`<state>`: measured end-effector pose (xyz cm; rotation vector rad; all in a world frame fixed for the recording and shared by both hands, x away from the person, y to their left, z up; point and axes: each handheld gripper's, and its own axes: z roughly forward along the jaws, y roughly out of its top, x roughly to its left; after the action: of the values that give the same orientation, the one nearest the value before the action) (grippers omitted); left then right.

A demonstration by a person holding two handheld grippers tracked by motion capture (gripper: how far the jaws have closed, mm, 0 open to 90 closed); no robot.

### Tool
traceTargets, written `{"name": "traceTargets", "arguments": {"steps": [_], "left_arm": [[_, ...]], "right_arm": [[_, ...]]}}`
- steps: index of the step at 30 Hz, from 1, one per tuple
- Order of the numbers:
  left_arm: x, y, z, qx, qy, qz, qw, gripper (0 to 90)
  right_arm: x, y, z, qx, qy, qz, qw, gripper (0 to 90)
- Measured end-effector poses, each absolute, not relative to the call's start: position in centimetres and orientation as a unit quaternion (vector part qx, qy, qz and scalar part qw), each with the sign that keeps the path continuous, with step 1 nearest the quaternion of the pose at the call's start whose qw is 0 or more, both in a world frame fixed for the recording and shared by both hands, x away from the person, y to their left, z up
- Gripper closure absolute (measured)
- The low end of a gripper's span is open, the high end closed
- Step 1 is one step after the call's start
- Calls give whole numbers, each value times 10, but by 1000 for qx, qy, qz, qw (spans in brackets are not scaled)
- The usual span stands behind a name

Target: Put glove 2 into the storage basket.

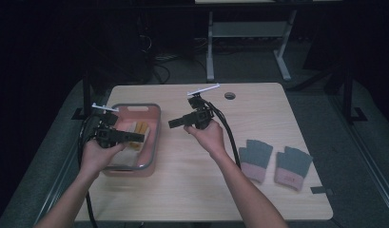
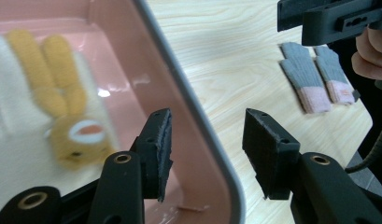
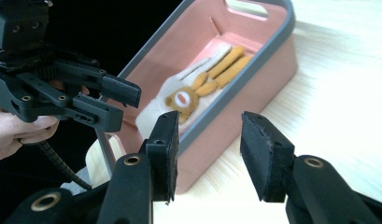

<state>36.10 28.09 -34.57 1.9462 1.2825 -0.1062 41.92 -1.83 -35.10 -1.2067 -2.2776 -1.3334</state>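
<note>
We are holding both the left tool [image 1: 135,137] and right tool [image 1: 175,123] released and empty; the soft, light rabbit glove [image 3: 198,91] in the pink bin [image 1: 154,142] wants pinching mid-fabric.

My left claw [image 1: 135,137] and right claw [image 1: 175,123] are both matte black. The basket [image 3: 254,70] is salmon pink with a grey rim. Inside it lies a cream-white glove [image 3: 165,100] patterned with a mustard-yellow rabbit. At four o'clock on the pale woodgrain bench [image 1: 192,190], two gloves [image 1: 275,161] are slate grey with dusty pink cuffs.
</note>
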Motion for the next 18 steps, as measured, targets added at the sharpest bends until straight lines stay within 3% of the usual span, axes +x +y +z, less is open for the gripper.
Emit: {"name": "traceTargets", "arguments": {"steps": [9,18], "left_arm": [[360,259,-342,770,486,-50,410,464],[359,237,-341,772,465,-58,429,440]], "right_arm": [[413,-47,-349,-422,-774,-461,103,549],[405,-75,-350,-433,-770,-461,88,475]]}}
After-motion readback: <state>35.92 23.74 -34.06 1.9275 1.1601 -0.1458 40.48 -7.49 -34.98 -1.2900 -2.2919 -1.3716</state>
